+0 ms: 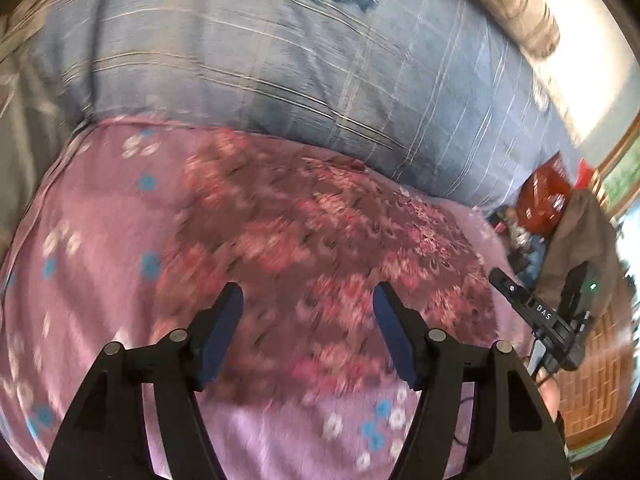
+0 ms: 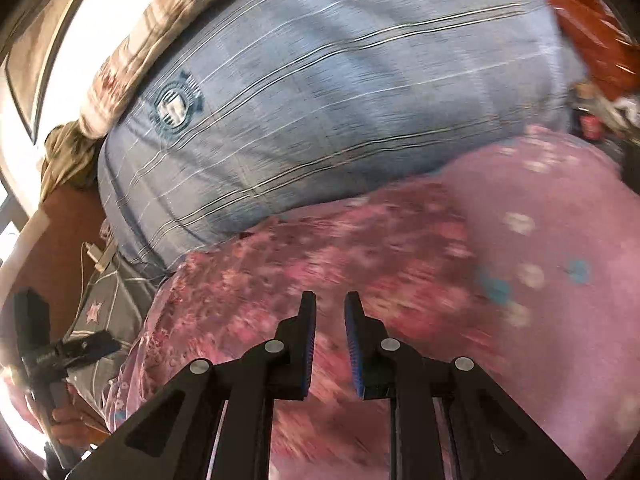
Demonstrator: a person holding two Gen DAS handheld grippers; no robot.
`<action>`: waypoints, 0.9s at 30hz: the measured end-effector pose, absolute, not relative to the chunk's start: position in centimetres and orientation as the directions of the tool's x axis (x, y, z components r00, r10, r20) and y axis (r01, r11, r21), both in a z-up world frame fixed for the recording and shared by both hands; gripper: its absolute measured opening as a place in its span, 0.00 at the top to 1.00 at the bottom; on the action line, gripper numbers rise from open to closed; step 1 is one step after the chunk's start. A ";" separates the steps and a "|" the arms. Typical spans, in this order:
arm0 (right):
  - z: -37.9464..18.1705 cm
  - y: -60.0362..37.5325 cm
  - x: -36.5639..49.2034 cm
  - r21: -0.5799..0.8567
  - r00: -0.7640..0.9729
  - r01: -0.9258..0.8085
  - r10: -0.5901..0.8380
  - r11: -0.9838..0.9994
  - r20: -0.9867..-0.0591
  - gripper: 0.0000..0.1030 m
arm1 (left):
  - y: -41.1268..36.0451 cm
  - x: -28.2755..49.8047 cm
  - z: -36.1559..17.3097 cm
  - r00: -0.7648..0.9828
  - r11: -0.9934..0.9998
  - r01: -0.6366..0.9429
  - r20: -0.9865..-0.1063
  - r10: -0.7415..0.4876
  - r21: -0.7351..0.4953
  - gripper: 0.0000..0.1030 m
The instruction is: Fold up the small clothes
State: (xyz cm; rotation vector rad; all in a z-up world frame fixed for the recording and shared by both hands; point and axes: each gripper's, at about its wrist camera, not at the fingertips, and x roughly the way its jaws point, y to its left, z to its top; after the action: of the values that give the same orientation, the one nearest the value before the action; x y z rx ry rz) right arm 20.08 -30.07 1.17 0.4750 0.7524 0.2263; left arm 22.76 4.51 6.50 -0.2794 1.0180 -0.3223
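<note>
A dark red floral garment [image 1: 320, 240] lies flat on a pink flowered bedsheet [image 1: 92, 220]. It also shows in the right wrist view [image 2: 320, 248], blurred by motion. My left gripper [image 1: 308, 296] is wide open and empty, above the garment's near part. My right gripper [image 2: 330, 308] hangs over the garment with its jaws a narrow gap apart and nothing between them. The right gripper also shows at the right edge of the left wrist view [image 1: 552, 320], and the left gripper at the left edge of the right wrist view [image 2: 60, 352].
A large blue striped pillow [image 1: 300, 60] lies right behind the garment. A beige patterned blanket [image 1: 516, 4] runs behind the pillow. A red bag [image 1: 544, 196] and brown cloth [image 1: 580, 240] sit at the bed's right side. A charger cable [image 2: 94, 260] lies at the left.
</note>
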 end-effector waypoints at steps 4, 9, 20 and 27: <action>-1.8 -29.2 22.7 0.527 0.677 0.003 0.386 0.850 -0.626 0.76 | 1.0 26.0 3.0 0.439 0.951 0.123 -0.844 -0.309 -0.285 0.35; -5.8 -29.7 23.0 0.566 0.666 0.030 0.406 0.824 -0.627 0.81 | -3.0 27.1 -2.6 0.462 0.991 0.133 -0.884 -0.078 -0.018 0.27; -1.0 -25.6 21.9 0.441 0.706 -0.108 0.380 0.891 -0.597 0.62 | -3.4 25.9 -0.3 0.492 0.992 0.129 -0.869 -0.052 0.013 0.28; -4.2 -25.7 23.1 0.478 0.596 -0.078 0.425 0.875 -0.681 0.60 | -4.3 26.2 -1.3 0.460 0.992 0.127 -0.887 -0.037 0.024 0.28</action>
State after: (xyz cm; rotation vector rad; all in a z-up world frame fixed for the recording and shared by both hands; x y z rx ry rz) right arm 23.14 -25.75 -4.15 0.4266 0.8901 0.3028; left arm 26.23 -4.30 -1.31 0.0911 1.0888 -0.1014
